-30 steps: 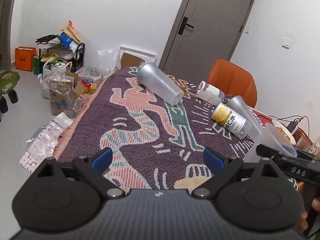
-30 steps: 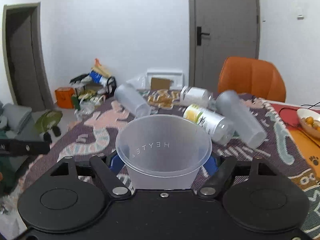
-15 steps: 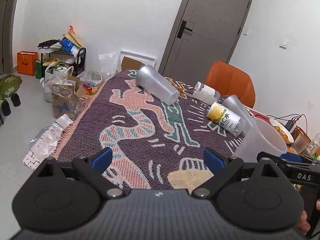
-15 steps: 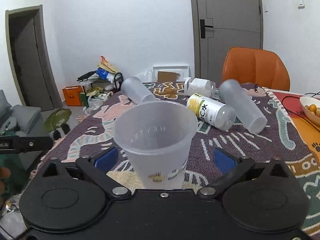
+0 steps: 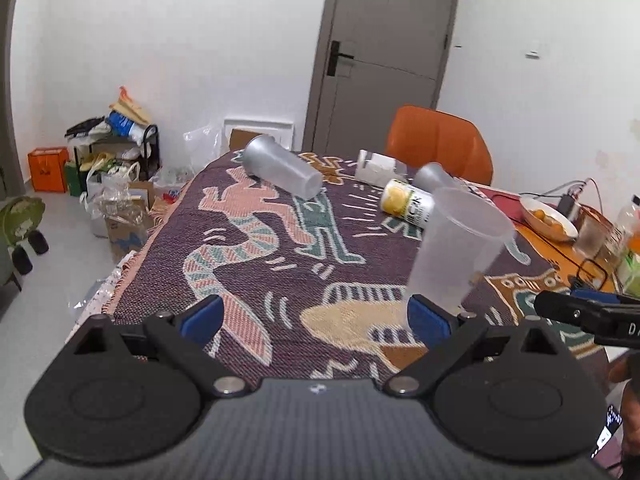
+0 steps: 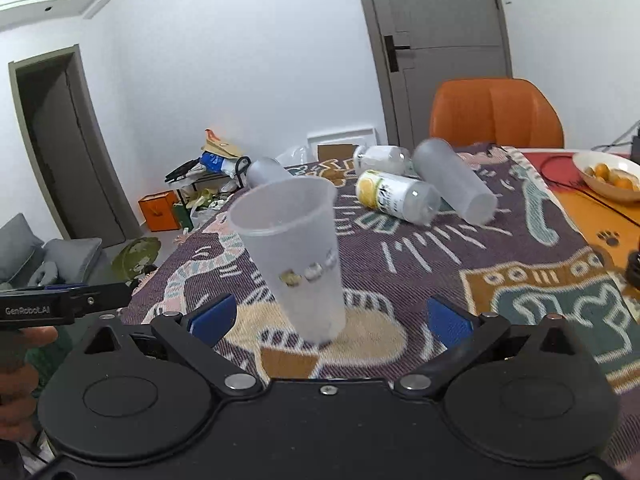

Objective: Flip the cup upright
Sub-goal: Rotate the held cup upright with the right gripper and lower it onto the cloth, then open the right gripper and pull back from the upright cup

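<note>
Item one: frosted plastic cup (image 6: 296, 256), mouth up, base on the patterned cloth (image 6: 440, 264), leaning toward the upper left of the right wrist view (slightly blurred). It stands in the lower centre of that view, between my right gripper (image 6: 328, 316)'s blue pads (image 6: 212, 314), touching neither; those jaws are spread wide with nothing in them. In the left wrist view the same cup (image 5: 456, 248) sits right of centre, tilted toward the right edge.

Item two: my left gripper (image 5: 314, 318), jaws likewise spread wide and empty, over the cloth (image 5: 248, 248) at lower centre; its right pad overlaps the cup's base in that view, contact not discernible.

Item three: further tumblers lying on their sides, one (image 6: 456, 180) at upper right of the right view, another (image 5: 282, 168) at upper centre of the left view.

Item four: bottle with yellow label (image 6: 394, 196), on its side, just beside the first tumbler; a clear bottle (image 6: 380, 160) behind it.

Item five: bowl of orange fruit (image 6: 610, 176), right edge.

Item six: orange chair (image 6: 496, 114) behind the table, grey door (image 6: 440, 40) beyond.
</note>
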`<state>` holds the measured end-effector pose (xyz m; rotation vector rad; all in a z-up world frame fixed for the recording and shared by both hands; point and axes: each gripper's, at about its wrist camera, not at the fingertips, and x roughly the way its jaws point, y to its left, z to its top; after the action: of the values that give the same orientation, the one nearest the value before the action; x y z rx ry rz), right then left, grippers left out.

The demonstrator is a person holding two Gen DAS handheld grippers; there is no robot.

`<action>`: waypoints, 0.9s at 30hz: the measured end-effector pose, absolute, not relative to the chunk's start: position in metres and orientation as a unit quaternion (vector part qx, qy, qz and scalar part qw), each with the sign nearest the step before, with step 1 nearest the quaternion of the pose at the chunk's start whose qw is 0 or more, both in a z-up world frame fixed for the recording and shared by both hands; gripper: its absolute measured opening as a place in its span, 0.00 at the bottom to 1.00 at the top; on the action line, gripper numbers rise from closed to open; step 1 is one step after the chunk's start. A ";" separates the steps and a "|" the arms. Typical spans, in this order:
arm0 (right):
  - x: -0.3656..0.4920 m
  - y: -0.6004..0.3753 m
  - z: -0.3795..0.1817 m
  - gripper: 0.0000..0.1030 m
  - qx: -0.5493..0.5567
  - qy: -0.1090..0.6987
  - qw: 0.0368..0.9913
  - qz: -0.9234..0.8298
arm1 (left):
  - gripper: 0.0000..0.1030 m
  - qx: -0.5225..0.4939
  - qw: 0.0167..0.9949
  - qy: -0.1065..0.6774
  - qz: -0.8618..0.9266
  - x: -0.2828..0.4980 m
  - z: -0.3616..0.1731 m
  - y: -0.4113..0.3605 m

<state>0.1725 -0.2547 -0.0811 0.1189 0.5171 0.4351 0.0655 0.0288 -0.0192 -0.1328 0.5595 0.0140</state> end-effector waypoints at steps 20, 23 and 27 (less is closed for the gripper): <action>0.120 -0.283 -0.070 1.00 0.087 0.243 0.932 0.254 | 1.00 -0.034 0.965 0.261 0.016 0.012 -0.004 0.013; 0.119 -0.280 -0.071 1.00 0.081 0.243 0.932 0.255 | 1.00 -0.036 0.965 0.260 0.020 0.012 -0.003 0.018; 0.116 -0.278 -0.069 1.00 0.077 0.242 0.933 0.256 | 1.00 -0.036 0.965 0.260 0.024 0.009 -0.003 0.022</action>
<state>0.1162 -0.2782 -0.0694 0.1576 0.4946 0.5244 0.0091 0.0220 -0.0027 -0.0721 0.5255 0.0481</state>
